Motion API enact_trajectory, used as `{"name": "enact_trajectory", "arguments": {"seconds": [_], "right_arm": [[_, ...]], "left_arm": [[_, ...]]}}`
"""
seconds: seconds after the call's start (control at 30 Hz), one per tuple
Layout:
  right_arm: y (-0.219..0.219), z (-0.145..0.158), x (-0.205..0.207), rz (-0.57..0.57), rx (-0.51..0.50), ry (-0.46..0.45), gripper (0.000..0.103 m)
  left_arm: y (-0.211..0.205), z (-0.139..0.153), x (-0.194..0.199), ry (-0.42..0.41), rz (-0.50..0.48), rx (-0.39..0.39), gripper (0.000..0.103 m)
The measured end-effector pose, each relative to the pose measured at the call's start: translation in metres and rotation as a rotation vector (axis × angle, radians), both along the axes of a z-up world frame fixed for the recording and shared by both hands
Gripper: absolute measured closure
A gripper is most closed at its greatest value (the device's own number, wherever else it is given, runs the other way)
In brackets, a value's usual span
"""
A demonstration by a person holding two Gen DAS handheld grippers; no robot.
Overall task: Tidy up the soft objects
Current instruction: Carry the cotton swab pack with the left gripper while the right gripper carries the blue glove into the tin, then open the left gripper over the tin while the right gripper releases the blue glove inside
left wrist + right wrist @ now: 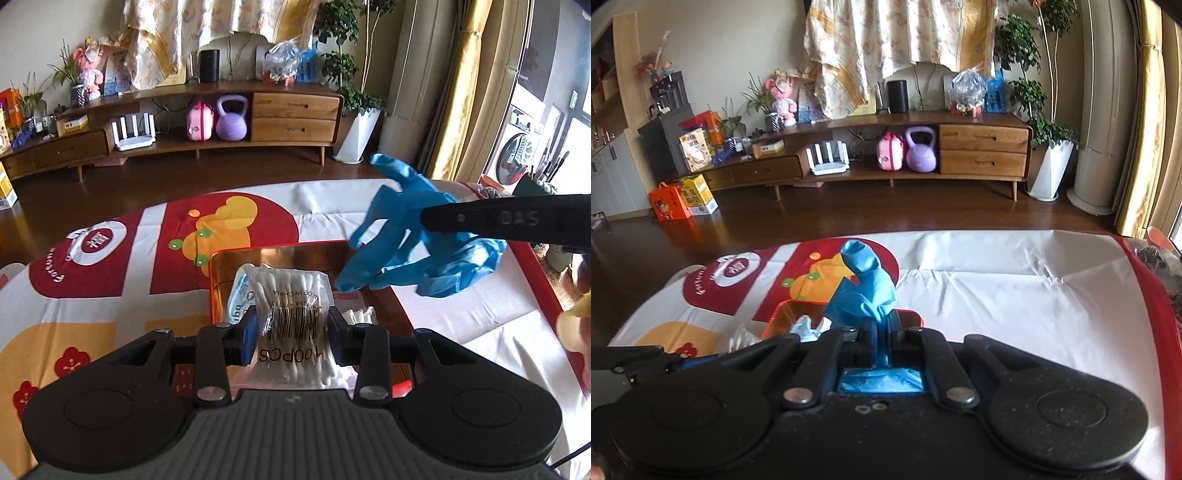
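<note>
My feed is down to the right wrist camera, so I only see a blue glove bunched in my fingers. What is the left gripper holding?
Observer: The left gripper is shut on a clear plastic bag of white cotton swabs.
Operator: Where is that bag?
Observer: Over the shiny orange rectangular tray.
Operator: Is my glove spread out?
Observer: Yes, the blue rubber glove hangs from the right gripper, fingers splayed, at the tray's right side.
</note>
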State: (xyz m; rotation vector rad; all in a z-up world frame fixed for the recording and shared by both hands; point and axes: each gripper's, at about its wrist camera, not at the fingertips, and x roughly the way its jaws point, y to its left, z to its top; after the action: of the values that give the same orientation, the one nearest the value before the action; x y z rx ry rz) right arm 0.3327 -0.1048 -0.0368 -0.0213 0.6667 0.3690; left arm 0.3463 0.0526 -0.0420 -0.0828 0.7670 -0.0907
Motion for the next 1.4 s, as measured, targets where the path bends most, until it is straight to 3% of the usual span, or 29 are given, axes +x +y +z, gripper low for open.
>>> {"name": "enact_trajectory", "arguments": {"seconds": [0.37,0.83,1.07,1.2,1.27,1.4], "right_arm": [[0.023,-0.046,0.040,0.009,-0.056,0.078,0.092],[0.040,-0.082,0.049,0.050,-0.078,0.138,0.092],[0.032,-0.086,0.048,0.038,-0.067,0.150,0.076],[0.027,-0.081,0.045,0.035,-0.056,0.143,0.070],[0.025,-0.079,0.043,0.035,-0.049,0.142,0.067],[0.023,-0.074,0.038,0.032,-0.051,0.131,0.062]], "left_arm": [[-0.005,-0.035,0.033,0.044,-0.006,0.000,0.065],[-0.002,-0.063,0.048,0.084,0.001,0.011,0.065],[-0.002,-0.069,0.049,0.100,-0.004,0.009,0.064],[-0.002,-0.070,0.048,0.107,0.005,0.012,0.055],[0.000,-0.068,0.046,0.097,0.004,-0.004,0.042],[0.001,-0.064,0.041,0.088,0.011,-0.014,0.038]]}}
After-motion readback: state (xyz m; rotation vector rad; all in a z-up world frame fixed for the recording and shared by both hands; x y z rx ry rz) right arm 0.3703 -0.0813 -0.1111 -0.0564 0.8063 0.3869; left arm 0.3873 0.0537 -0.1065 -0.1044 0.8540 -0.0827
